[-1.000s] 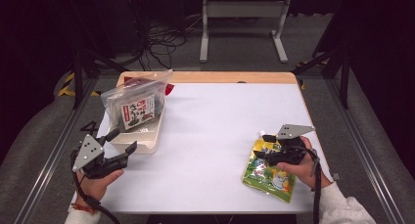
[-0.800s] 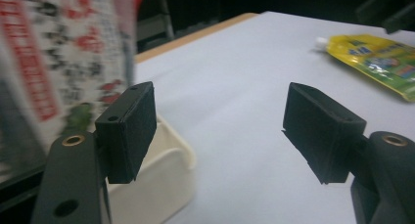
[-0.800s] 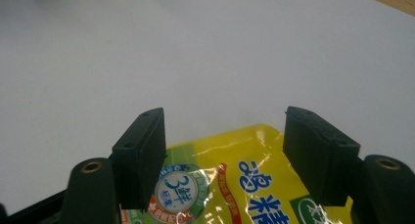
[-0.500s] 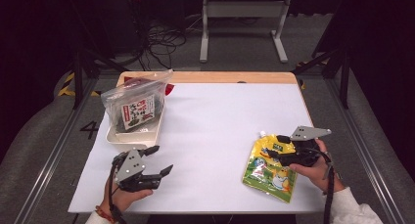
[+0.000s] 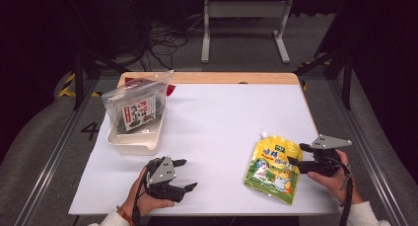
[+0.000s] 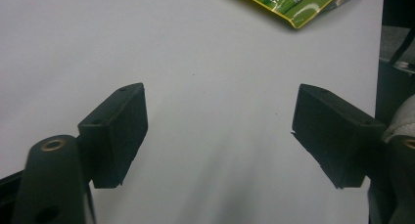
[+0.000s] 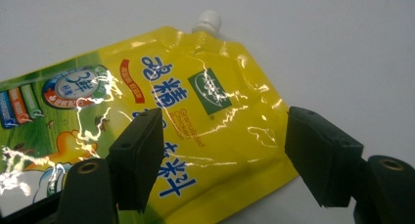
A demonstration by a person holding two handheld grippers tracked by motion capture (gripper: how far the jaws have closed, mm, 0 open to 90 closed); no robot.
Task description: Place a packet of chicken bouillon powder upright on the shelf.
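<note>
- The yellow pouch (image 5: 272,168) lies flat on the white bench (image 5: 231,127), at about 4 o'clock from the bench's middle, close to the near right corner. Its small white cap (image 5: 262,135) points toward 12 o'clock, away from the person.
- In the right gripper view the pouch (image 7: 161,131) shows blue printed characters, a green square mark and a green lower part, with its screw cap (image 7: 207,21) at the top.
- The right gripper (image 5: 296,156) is held by the right hand (image 5: 331,171) just at 3 o'clock of the pouch, its tips over the pouch's right edge. It is released: the jaws stand apart above the pouch's upper right part, one over the printed face and one over bare bench, and neither pad presses on the foil.
- The left gripper (image 5: 183,175) sits in the left hand (image 5: 148,199) near the front edge of the bench at about 7 o'clock, pointing toward 3 o'clock. It is released; its jaws have just been opening wider, with bare white bench between them.
- In the left gripper view a corner of the pouch (image 6: 298,4) shows far ahead at 1 o'clock, well apart from that gripper (image 6: 220,121).
- At 10 o'clock a white tray (image 5: 135,139) stands on the bench with a clear bag (image 5: 135,105) holding dark contents and a red and white label leaning in it, well apart from both grippers.
</note>
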